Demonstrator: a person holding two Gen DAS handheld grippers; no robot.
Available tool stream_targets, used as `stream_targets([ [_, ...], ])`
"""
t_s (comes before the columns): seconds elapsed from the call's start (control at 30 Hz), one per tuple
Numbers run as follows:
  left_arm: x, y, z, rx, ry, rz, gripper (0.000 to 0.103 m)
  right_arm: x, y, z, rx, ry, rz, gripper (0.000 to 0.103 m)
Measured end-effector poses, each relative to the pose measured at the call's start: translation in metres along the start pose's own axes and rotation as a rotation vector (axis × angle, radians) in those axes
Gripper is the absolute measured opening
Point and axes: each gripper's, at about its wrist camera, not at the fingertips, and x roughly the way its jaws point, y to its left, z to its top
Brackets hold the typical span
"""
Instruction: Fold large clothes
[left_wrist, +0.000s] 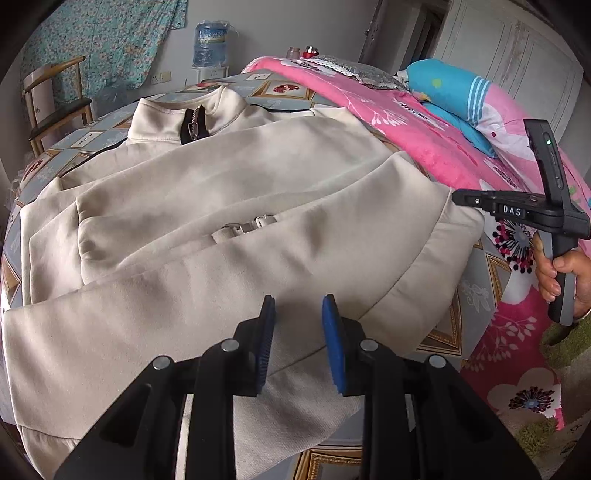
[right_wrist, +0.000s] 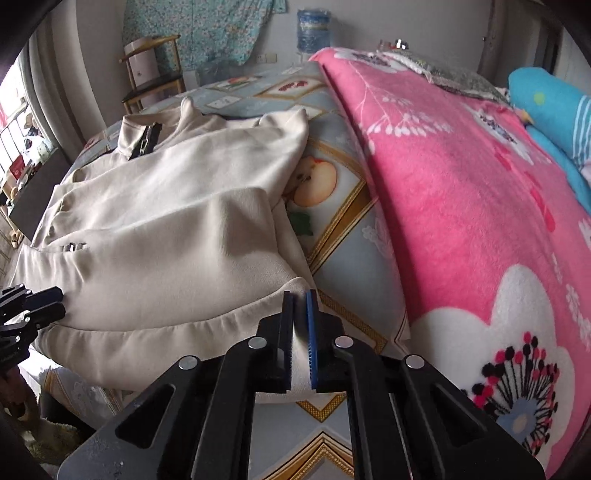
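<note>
A cream zip-up jacket lies flat on the bed, collar and black zip at the far end, sleeves folded across the body. It also shows in the right wrist view. My left gripper is open just above the jacket's near hem, holding nothing. My right gripper is shut on the jacket's near right hem corner, with cream cloth between its pads. The right gripper also shows in the left wrist view at the jacket's right edge.
A pink flowered blanket is heaped along the right side of the bed, with a blue pillow behind it. The patterned bedsheet shows beside the jacket. A wooden chair and a water bottle stand by the far wall.
</note>
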Motion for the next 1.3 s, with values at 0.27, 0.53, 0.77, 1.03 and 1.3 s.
stream_targets([
  [0.27, 0.002, -0.002, 0.000, 0.015, -0.005, 0.017, 0.026, 0.021, -0.006, -0.001, 0.050, 0.029, -0.062, 0.012],
  [0.53, 0.002, 0.001, 0.000, -0.001, -0.007, -0.004, 0.026, -0.043, 0.026, 0.004, -0.010, -0.078, 0.108, 0.044],
  [0.77, 0.002, 0.002, 0.002, 0.001, 0.001, -0.016, 0.026, 0.011, 0.037, -0.027, 0.038, 0.108, 0.123, 0.044],
  [1.03, -0.030, 0.011, -0.001, -0.035, -0.007, -0.036, 0.026, -0.037, 0.094, -0.013, -0.124, -0.011, 0.284, 0.051],
  [1.3, -0.019, 0.031, -0.014, -0.131, 0.053, 0.023, 0.026, 0.000, 0.148, -0.035, -0.306, 0.073, 0.231, 0.052],
])
